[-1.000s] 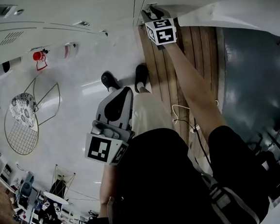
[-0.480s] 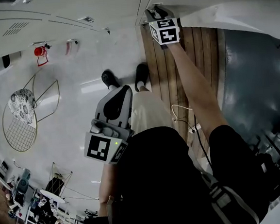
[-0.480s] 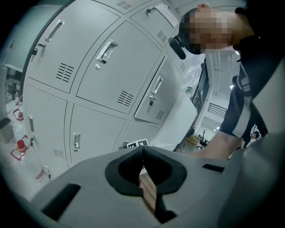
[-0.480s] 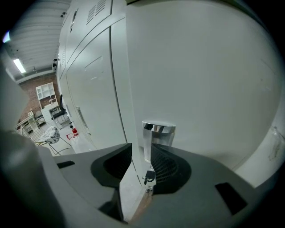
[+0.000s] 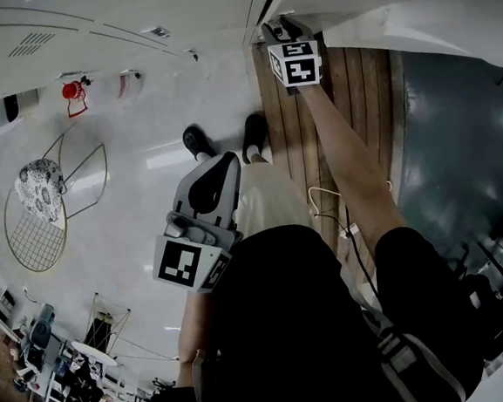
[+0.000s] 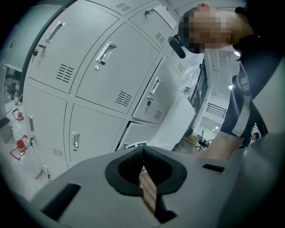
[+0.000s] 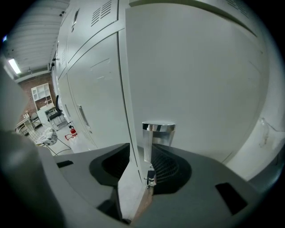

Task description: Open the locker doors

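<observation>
– Up at the top centre of the head view, where is your right gripper (image 5: 277, 27)?
– On the free edge of the locker door (image 5: 411, 26); that door stands swung out from the bank of lockers (image 6: 93, 75), reaching toward the upper right of the frame; in the right gripper view your jaws are drawn in to a narrow gap and pinch the door's edge just beside its chrome handle (image 7: 158, 133).
– And your left gripper (image 5: 222, 165)?
– Lower, left of centre, beside your leg and well apart from the lockers; its jaws are pressed tip to tip with nothing between them.
– What lies underfoot?
– A glossy pale floor (image 5: 122, 224) fills the left half; a strip of wooden planks (image 5: 361, 99) runs down from the lockers under your right arm; a dark grey surface (image 5: 464, 133) takes the right side; a thin white cable (image 5: 326, 200) shows against the planks; your shoes (image 5: 198, 143) stand where pale floor meets planks.
– The room?
– At the upper left a red fire extinguisher (image 5: 70, 93) sits near the lockers' foot; below it is a round wire frame (image 5: 41, 240) with a patterned cushion (image 5: 41, 192); shelving (image 5: 84, 385) crowds the lower left corner.
</observation>
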